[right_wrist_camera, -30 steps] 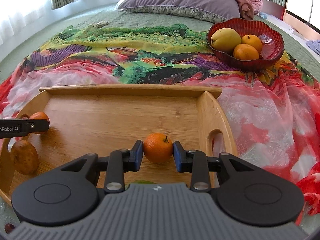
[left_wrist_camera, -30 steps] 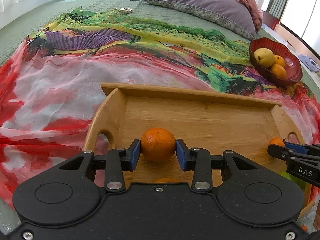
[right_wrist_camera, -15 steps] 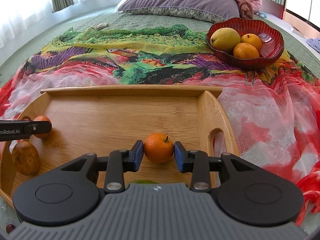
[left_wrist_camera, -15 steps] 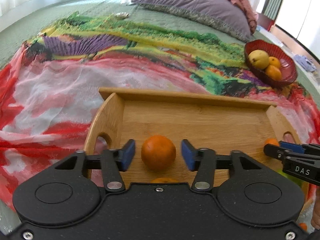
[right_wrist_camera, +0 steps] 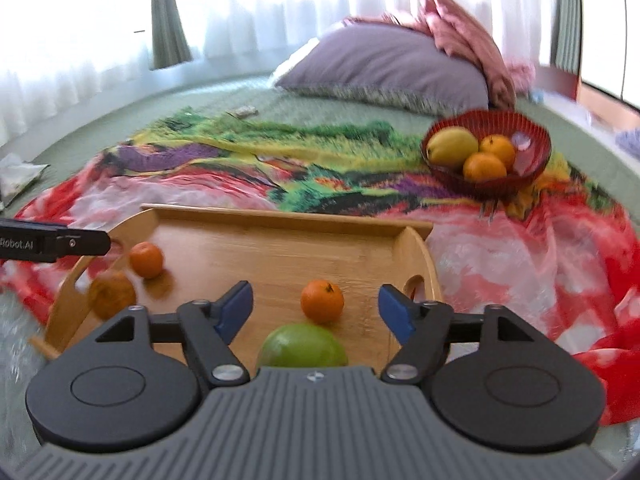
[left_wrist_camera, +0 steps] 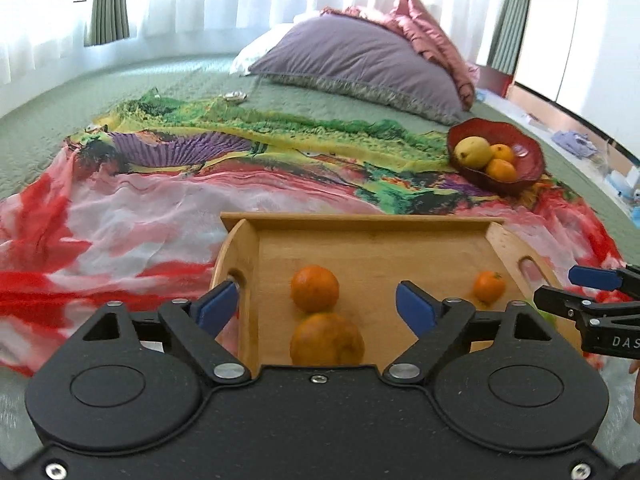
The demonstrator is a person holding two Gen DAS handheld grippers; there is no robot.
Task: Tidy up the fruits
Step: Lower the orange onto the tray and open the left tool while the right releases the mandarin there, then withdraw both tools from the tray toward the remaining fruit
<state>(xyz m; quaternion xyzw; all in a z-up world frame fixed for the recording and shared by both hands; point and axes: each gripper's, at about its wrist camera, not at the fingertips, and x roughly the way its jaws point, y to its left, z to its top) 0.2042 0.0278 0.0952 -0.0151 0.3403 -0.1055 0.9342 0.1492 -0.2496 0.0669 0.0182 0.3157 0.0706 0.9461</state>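
**Inspector A:** The state of the jaws is requested, nearest items first.

**Inspector B:** The left gripper (left_wrist_camera: pixel 316 306) is recorded with its jaws spread wide and released; nothing is held. Two oranges are noted between and just ahead of them: a larger orange (left_wrist_camera: pixel 327 339) at the near edge of the wooden tray (left_wrist_camera: pixel 372 222), and a smaller orange (left_wrist_camera: pixel 315 288) touching it just behind. The right gripper (right_wrist_camera: pixel 316 306) is likewise found released. A green fruit (right_wrist_camera: pixel 303 345) is seen at the tray's near edge, partly hidden by the gripper body, and a mandarin (right_wrist_camera: pixel 322 301) just beyond it, near the right handle.

**Inspector A:** Why are the fruits so placed?

**Inspector B:** It is judged that fruit is being gathered onto the tray, each gripper serving its own end, so that the pieces are kept apart and rolling is checked by the raised rim. Contact between the two left-end oranges may allow a nudge to move both.

**Inspector A:** And farther off?

**Inspector B:** The tray is carried on a patterned cloth (left_wrist_camera: pixel 132 216) spread over the bed. Near the cloth's far right corner a red bowl (right_wrist_camera: pixel 532 136) is recorded, holding a yellow fruit (right_wrist_camera: pixel 452 146) and two oranges. These are judged still to be sorted. Behind it, a purple pillow (left_wrist_camera: pixel 356 56) is noted.
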